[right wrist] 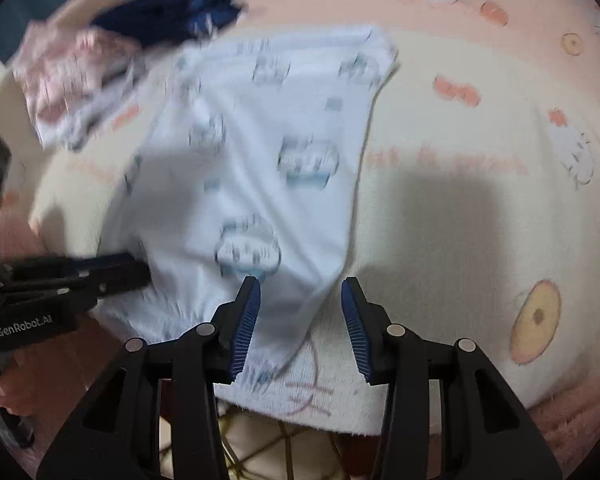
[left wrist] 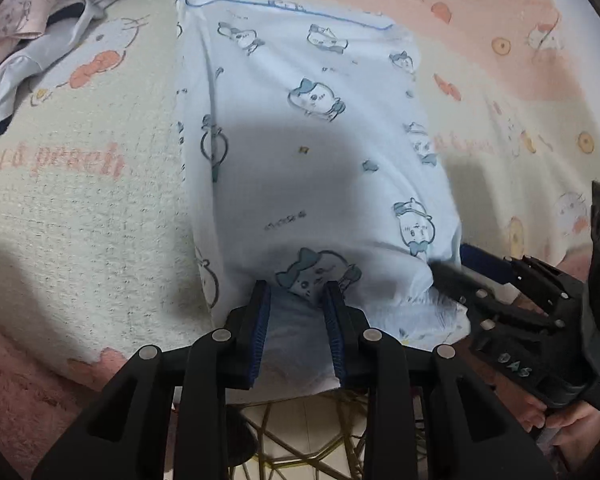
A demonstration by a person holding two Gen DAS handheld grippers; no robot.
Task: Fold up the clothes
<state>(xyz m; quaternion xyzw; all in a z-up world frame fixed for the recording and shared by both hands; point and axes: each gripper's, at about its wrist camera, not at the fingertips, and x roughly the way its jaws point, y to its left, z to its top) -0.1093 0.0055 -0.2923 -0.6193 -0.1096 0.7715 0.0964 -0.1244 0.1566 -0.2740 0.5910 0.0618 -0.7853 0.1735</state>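
A light blue garment [left wrist: 312, 140] printed with cartoon figures lies flat on a cream and pink blanket [left wrist: 80, 208], its gathered hem toward me at the bed's near edge. My left gripper [left wrist: 297, 300] points down over that hem. Its jaws stand a little apart with the cloth lying between them, and the pads do not visibly press on it. In the right wrist view, which is blurred, the same garment [right wrist: 260, 152] narrows to a corner between the fingers of my right gripper [right wrist: 300, 304]. That gripper is open, and its right pad is clear of the cloth. The left gripper [right wrist: 112, 270] reaches in from the left.
A pink garment [right wrist: 72, 76], a dark navy one [right wrist: 168, 16] and a white-grey one [left wrist: 28, 64] lie piled at the far left of the bed. Below the blanket's near edge shows tiled floor [left wrist: 300, 432]. A hand [left wrist: 572, 416] holds the right gripper's handle.
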